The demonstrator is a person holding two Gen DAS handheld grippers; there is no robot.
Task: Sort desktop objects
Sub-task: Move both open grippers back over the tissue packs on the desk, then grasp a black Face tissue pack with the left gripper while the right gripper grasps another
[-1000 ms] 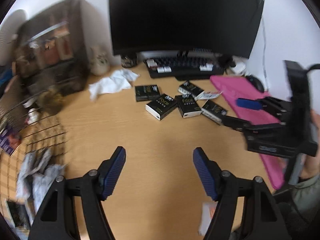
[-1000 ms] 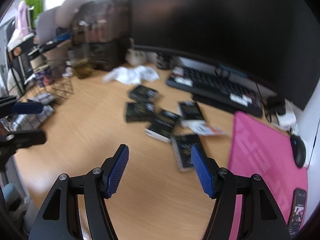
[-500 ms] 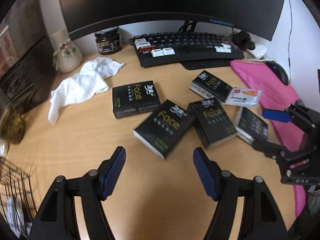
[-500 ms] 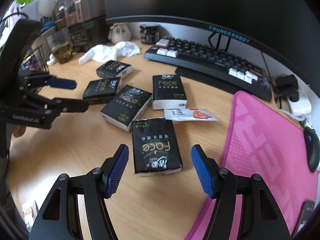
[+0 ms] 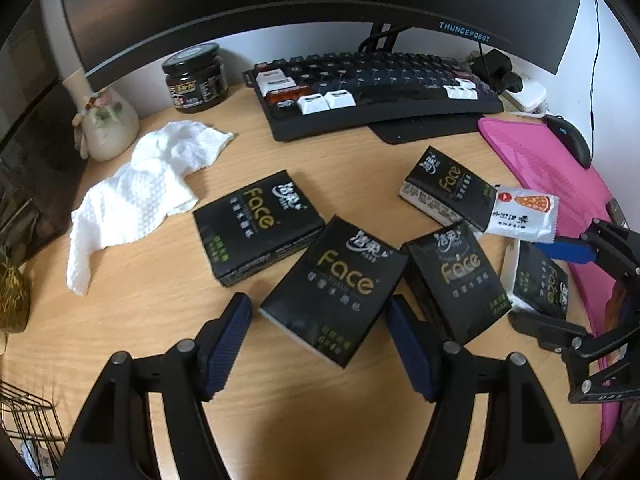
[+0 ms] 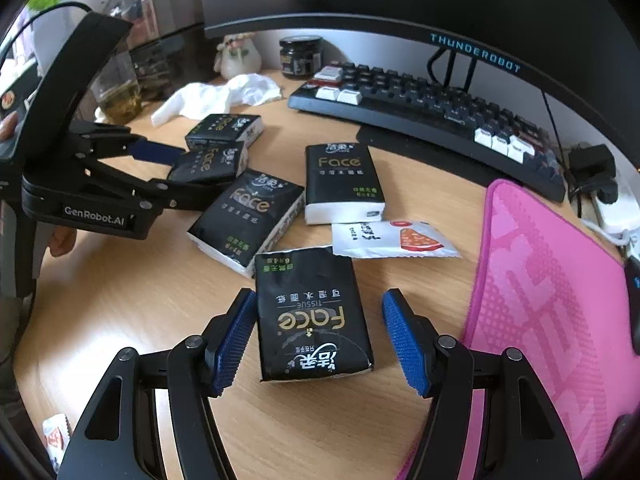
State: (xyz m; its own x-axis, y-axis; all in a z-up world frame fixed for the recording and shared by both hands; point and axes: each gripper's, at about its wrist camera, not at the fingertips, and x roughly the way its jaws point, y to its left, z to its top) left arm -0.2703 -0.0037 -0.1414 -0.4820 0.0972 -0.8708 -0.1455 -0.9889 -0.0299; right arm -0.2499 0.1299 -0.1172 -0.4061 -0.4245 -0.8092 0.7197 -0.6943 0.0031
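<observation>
Several black "Face" tissue packs lie on the wooden desk [image 5: 132, 320]. My left gripper [image 5: 320, 344] is open, its blue pads on either side of one pack [image 5: 336, 292]; it also shows in the right wrist view [image 6: 168, 168] around that pack [image 6: 206, 166]. My right gripper [image 6: 320, 340] is open around the nearest pack [image 6: 312, 316]; it shows in the left wrist view [image 5: 560, 284] at the rightmost pack [image 5: 540, 280]. A white snack sachet [image 6: 394, 238] lies among the packs, also seen in the left wrist view [image 5: 520, 214].
A crumpled white cloth [image 5: 140, 192], a vase [image 5: 106, 124] and a dark jar [image 5: 196, 78] stand at the back left. A keyboard [image 5: 380, 88] sits under the monitor [image 5: 320, 0]. A pink mat [image 6: 552, 300] and mouse [image 5: 570, 144] lie right. A wire basket [image 5: 28, 420] is at the left edge.
Both grippers have moved forward and down onto the cluster of packs. Each now has a pack between its open fingers.
</observation>
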